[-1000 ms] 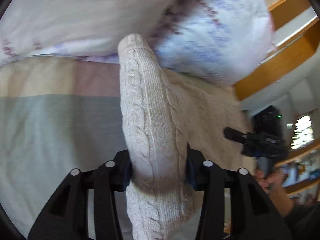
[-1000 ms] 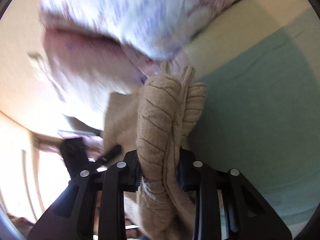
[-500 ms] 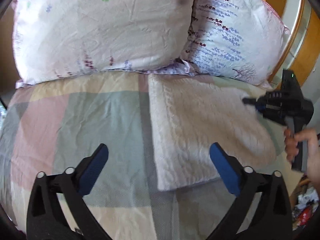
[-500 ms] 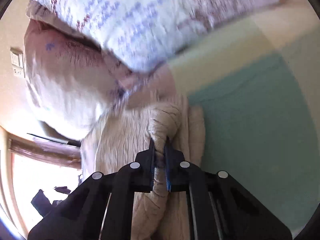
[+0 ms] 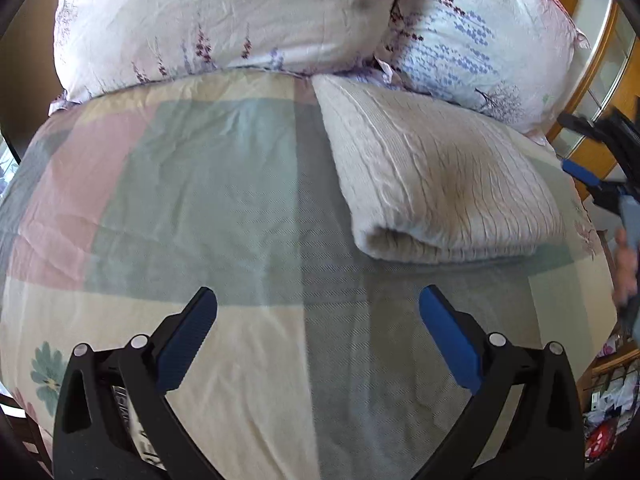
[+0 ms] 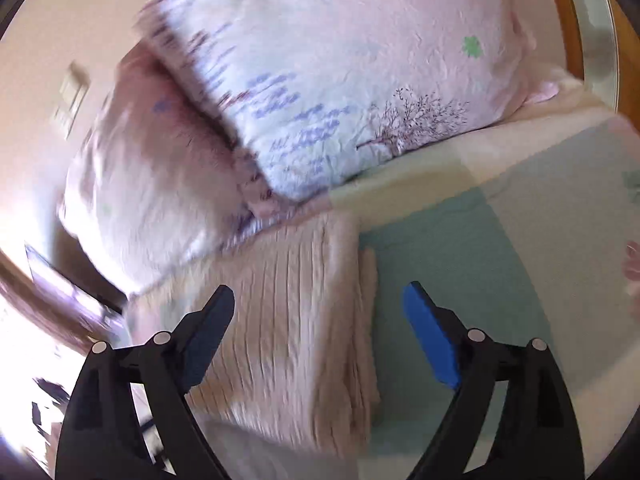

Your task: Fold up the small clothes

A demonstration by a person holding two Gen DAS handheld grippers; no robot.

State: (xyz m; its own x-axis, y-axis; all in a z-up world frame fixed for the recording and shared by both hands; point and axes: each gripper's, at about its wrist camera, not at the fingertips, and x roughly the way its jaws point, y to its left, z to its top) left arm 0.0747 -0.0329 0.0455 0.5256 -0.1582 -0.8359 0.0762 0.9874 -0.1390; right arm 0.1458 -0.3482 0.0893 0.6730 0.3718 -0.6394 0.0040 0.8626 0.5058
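Now both grippers, left and right, wide apart, empty above folded sweater.

Black plastic frames with round silver rivets and blue ribbed pads are seen on the left gripper and on the right gripper.

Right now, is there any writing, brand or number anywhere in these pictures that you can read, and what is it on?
None can be read.
The pillows carry only printed flowers and a tree, no words.
The cream knitted sweater shows no label.
The checked bedspread has only flower prints.
The shelf clutter at the left view's right edge is too small and blurred.
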